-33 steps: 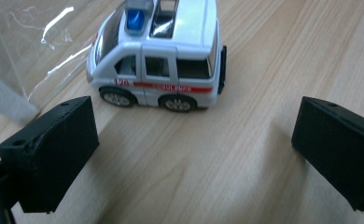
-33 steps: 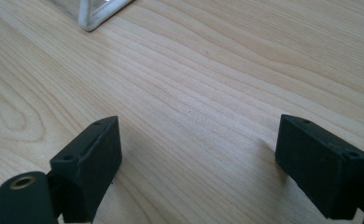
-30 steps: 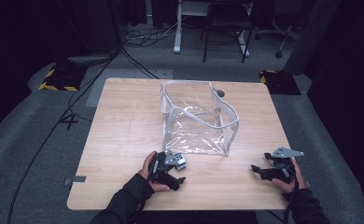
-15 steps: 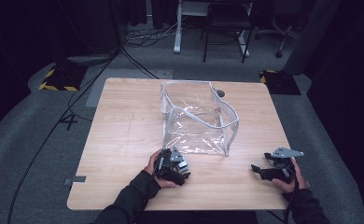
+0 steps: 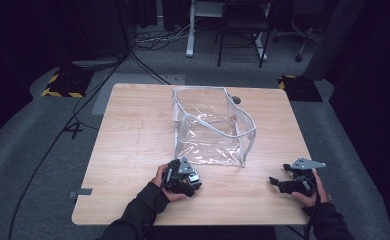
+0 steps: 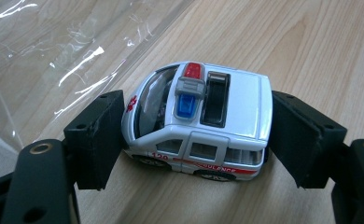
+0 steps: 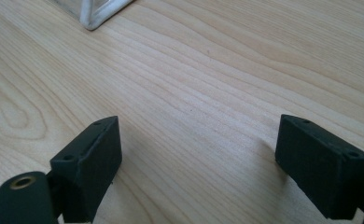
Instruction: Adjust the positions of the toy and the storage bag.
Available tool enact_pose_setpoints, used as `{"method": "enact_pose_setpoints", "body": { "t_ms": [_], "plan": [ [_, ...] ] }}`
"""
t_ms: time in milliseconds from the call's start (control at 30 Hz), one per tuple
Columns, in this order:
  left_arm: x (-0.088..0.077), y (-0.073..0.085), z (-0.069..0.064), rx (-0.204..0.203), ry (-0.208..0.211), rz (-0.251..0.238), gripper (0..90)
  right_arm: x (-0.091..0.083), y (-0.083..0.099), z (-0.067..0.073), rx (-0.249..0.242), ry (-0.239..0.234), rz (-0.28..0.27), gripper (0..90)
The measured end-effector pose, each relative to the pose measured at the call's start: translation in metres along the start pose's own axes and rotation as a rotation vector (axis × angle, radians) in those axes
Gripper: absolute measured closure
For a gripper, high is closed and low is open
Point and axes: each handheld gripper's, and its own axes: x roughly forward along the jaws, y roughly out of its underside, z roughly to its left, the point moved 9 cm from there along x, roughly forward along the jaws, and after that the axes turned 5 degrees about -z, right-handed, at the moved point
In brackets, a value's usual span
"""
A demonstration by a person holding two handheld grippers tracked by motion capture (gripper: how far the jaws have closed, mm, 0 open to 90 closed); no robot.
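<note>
Gripping toy ambulance (image 6: 199, 123): left tool (image 6: 196, 135) | right tool (image 7: 199, 163) spread, empty | ambulance lettering partly cut off

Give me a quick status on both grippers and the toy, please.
Left gripper shut on white toy ambulance, wheels on wooden table. Right gripper open, empty. Clear plastic bag close beside the toy.

On the toy ambulance (image 6: 203, 123) we read "120" and part of "AMBULANCE" along its side, plus a red emblem.

Looked like a lab/studio: dark curtains (image 5: 28, 40), floor cables (image 5: 148, 42), hazard-taped blocks (image 5: 62, 84), lone wooden table (image 5: 133, 135).
</note>
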Motion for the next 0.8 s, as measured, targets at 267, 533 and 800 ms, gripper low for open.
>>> {"method": "enact_pose_setpoints", "body": {
  "t_ms": [267,533,800],
  "plan": [
    [-0.013,0.011,0.013,-0.003,0.011,-0.002,23.6,0.0,0.0,0.0,0.001,-0.001,-0.001,14.6],
    [-0.035,0.031,0.029,-0.011,0.001,0.001,25.7,0.0,0.0,0.0,0.0,0.0,-0.002,14.6],
    [-0.049,0.041,0.044,-0.046,-0.037,-0.023,40.8,0.0,0.0,0.0,0.001,0.0,-0.002,14.6]
  ]
}}
